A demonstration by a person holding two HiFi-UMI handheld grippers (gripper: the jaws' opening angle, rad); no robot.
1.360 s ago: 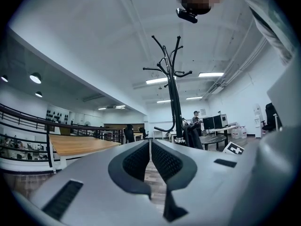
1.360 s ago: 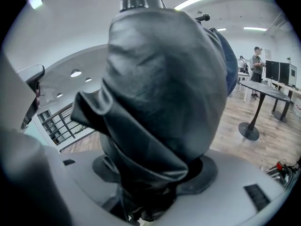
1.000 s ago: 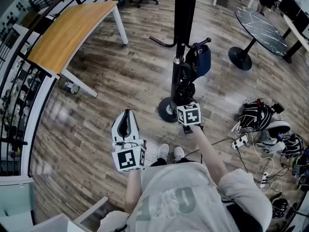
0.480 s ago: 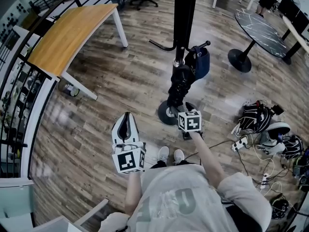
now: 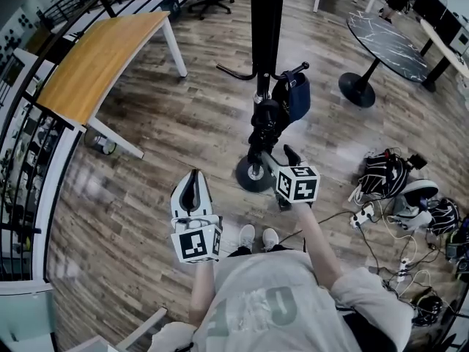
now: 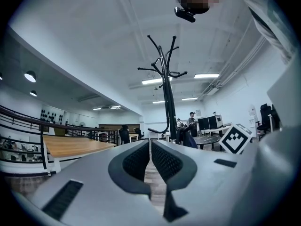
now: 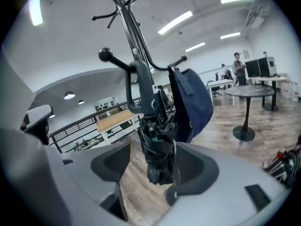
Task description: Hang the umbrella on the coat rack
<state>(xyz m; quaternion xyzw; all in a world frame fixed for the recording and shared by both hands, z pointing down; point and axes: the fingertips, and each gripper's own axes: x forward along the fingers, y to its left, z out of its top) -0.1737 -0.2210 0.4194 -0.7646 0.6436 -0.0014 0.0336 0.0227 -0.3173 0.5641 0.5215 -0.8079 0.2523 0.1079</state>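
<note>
The folded black umbrella (image 5: 262,127) (image 7: 157,145) hangs by its curved handle from a low arm of the black coat rack (image 5: 266,20) (image 7: 136,46) (image 6: 167,102). My right gripper (image 5: 278,158) (image 7: 157,160) is open just below and in front of it. The umbrella's lower end dangles between the spread jaws, and a gap shows beside the left pad. My left gripper (image 5: 192,189) (image 6: 150,159) is shut on nothing. It is held level to the left of the rack, well clear of it.
A dark blue bag (image 5: 297,97) (image 7: 193,102) hangs on the rack beside the umbrella. The rack's round base (image 5: 253,174) sits just ahead of the person's shoes. A wooden table (image 5: 95,57) stands far left, a dark round table (image 5: 385,39) far right. Bags and cables (image 5: 399,185) litter the floor at right.
The right gripper has drawn back from the umbrella toward the person and risen, its jaws spread wide. The umbrella stays hanging on the rack. The left gripper has kept still.
</note>
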